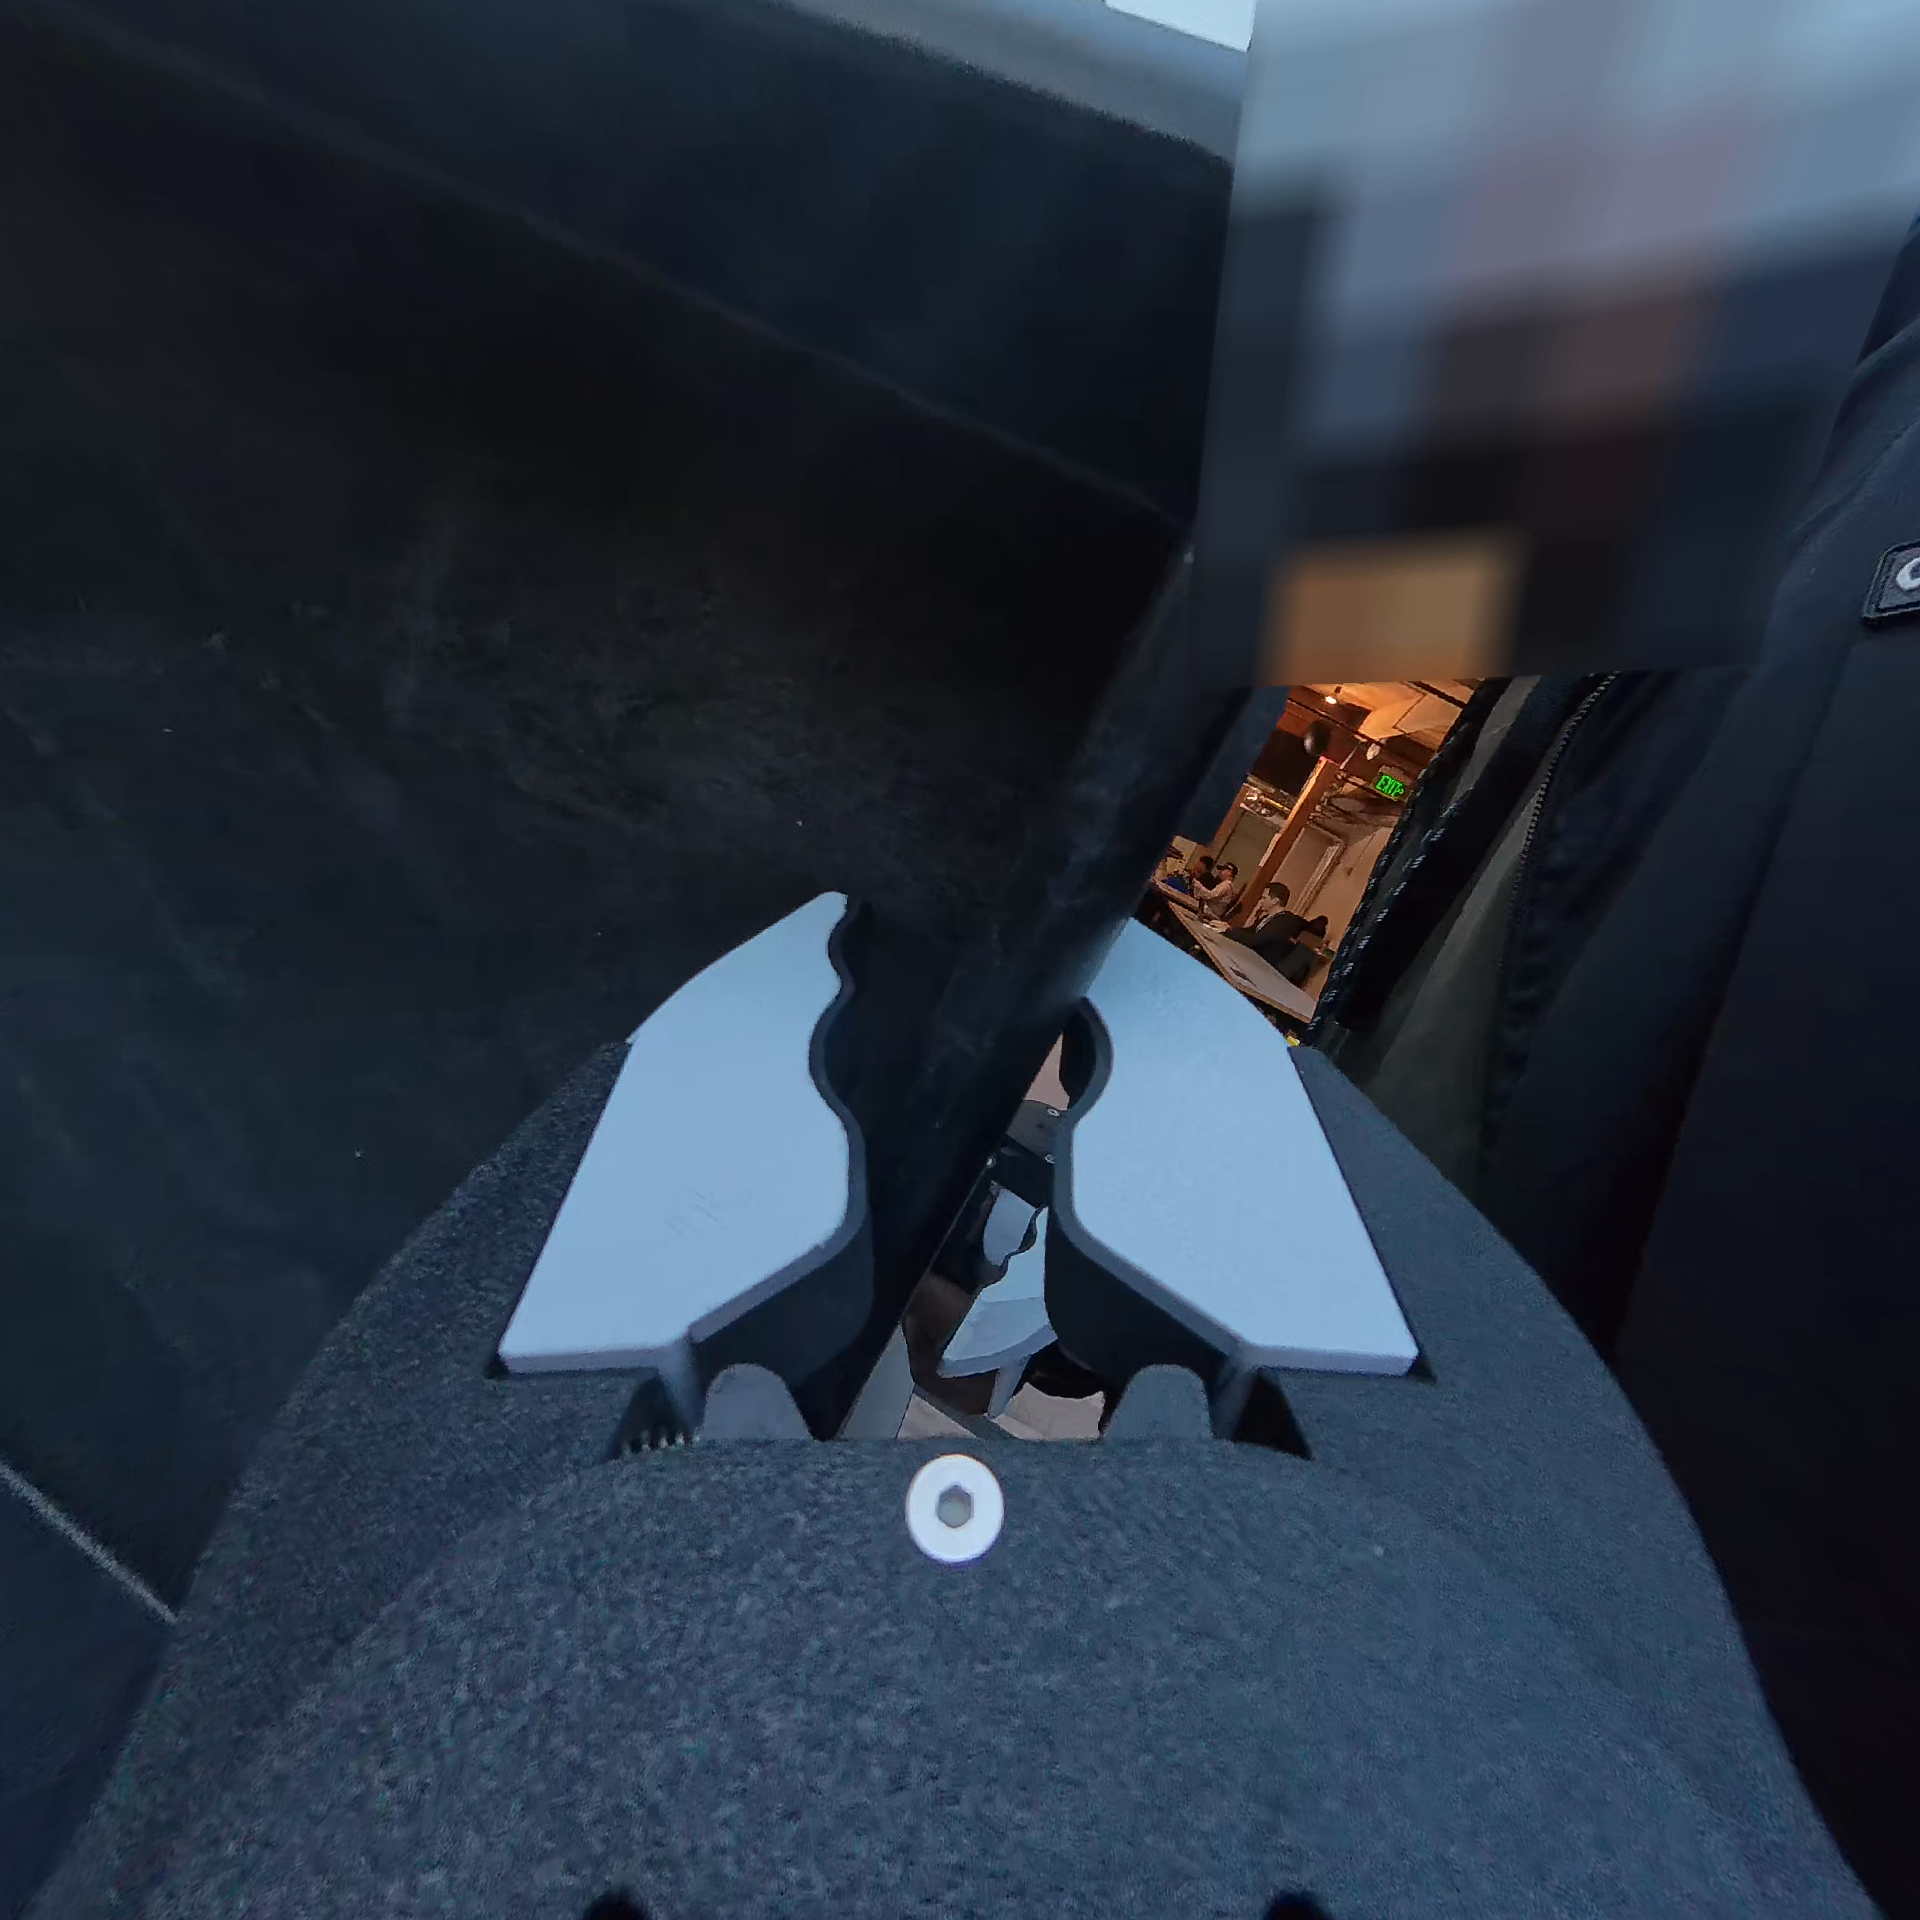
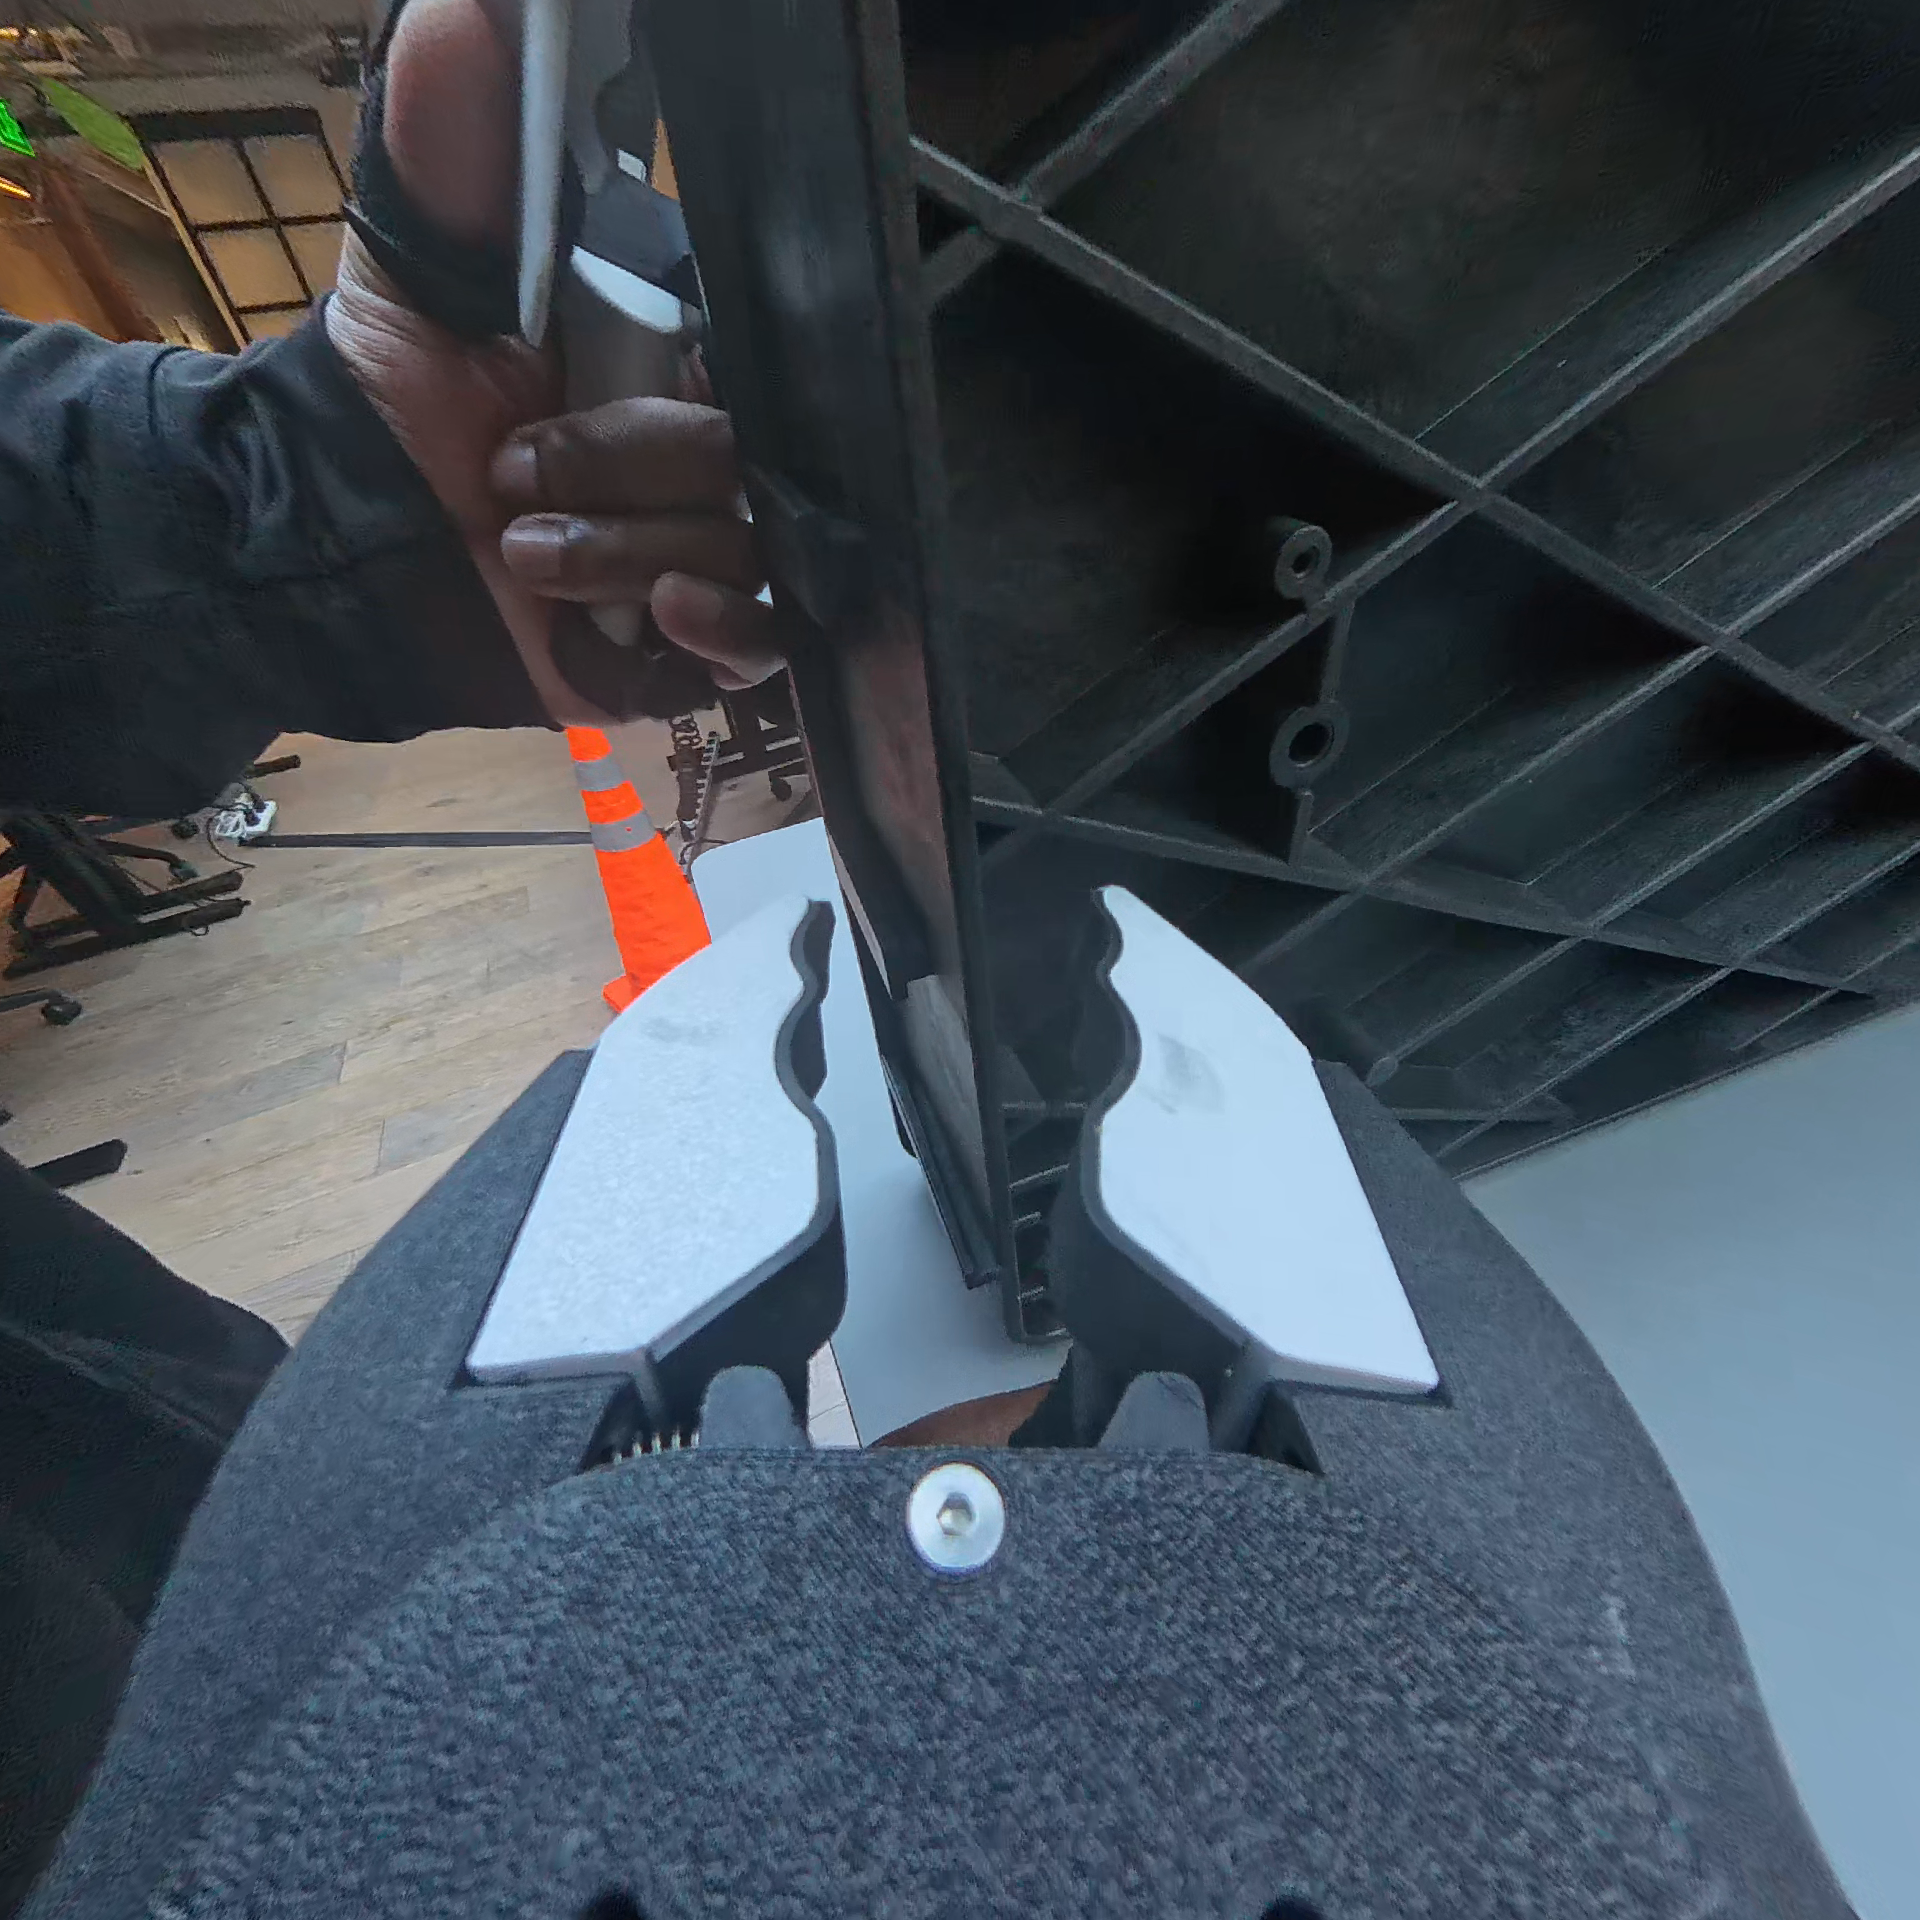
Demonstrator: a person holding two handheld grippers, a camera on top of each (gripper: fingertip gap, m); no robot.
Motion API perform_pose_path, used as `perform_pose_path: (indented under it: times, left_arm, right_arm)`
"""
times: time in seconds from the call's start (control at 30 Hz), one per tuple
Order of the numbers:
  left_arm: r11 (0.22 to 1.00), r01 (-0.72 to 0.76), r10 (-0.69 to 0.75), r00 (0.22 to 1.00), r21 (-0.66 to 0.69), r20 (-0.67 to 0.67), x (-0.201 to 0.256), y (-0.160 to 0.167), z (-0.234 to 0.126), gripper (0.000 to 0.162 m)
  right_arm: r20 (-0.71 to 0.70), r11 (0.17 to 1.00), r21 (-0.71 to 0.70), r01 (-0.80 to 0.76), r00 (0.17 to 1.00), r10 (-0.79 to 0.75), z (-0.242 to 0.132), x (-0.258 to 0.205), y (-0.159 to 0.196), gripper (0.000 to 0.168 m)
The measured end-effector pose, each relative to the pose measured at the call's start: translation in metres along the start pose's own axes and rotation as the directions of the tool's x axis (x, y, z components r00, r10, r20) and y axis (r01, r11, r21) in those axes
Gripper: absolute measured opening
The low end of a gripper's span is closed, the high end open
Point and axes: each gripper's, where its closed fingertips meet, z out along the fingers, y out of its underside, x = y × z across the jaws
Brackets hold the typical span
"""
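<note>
Left wrist view: left gripper [image 1: 961, 1023] is clamping the edge of a black plastic panel [image 1: 520, 520], which is filling the left and upper frame; its fingers [image 1: 717, 1132] are pressing against both faces of the rim. A dark jacket [image 1: 1714, 1039] is occupying the right side. Right wrist view: right gripper [image 2: 961, 997] is straddling the panel's edge [image 2: 935, 1039] with jaws parted, whether gripping I cannot tell. The ribbed underside [image 2: 1455, 520] is filling the upper right. A hand [image 2: 540, 436] is holding the other gripper at upper left; an orange cone [image 2: 639, 873] is standing on the wood floor [image 2: 312, 1039].

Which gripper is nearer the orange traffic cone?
Right, as far as shown. The right gripper, straddling the black panel's edge, has the cone just beyond its fingers. The left gripper shows no cone.
</note>
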Motion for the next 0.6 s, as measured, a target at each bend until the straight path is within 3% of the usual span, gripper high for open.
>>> perform_pose_path:
  times: [0.37,0.6]
  left_arm:
    - [1.000,-0.009,0.009,1.000,-0.011,-0.020,-0.004,0.000,0.005,0.033]
    - [0.999,-0.039,0.038,0.998,-0.030,-0.051,-0.001,0.001,0.005,0.028]
  right_arm:
    - [0.048,0.998,0.044,-0.045,0.998,0.042,-0.022,-0.018,-0.028,0.054]
    - [0.013,0.954,0.237,-0.183,0.983,0.185,-0.038,-0.025,-0.082,0.066]
